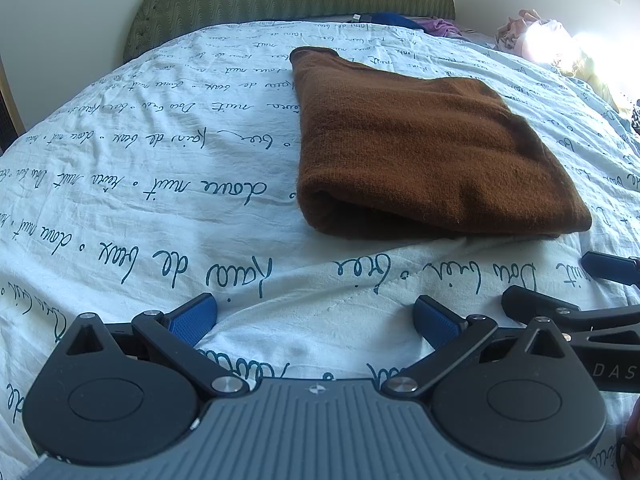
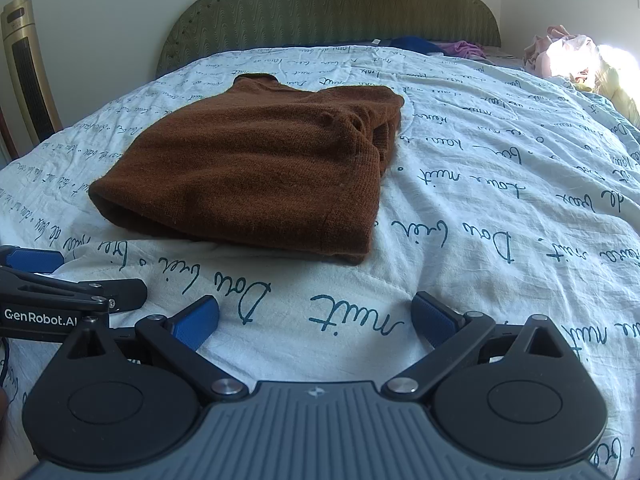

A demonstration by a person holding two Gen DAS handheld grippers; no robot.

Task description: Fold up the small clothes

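Observation:
A brown knitted sweater (image 1: 420,148) lies folded into a thick rectangle on the bed, its collar toward the headboard; the right wrist view shows the sweater (image 2: 256,168) left of centre. My left gripper (image 1: 316,320) hovers open over the bedspread, short of the sweater's near edge, with nothing between its blue pads. My right gripper (image 2: 316,320) is open too, equally short of the fold and holding nothing. The right gripper's fingers (image 1: 608,268) reach in at the right edge of the left wrist view, and the left gripper's fingers (image 2: 36,260) show at the left of the right wrist view.
The white bedspread (image 1: 160,200) with dark handwriting print covers the whole bed. A green padded headboard (image 2: 332,4) stands behind. Blue and purple clothes (image 2: 440,46) lie by the headboard, a pale clothes pile (image 2: 572,60) at the far right. A gold tower appliance (image 2: 24,64) stands on the left.

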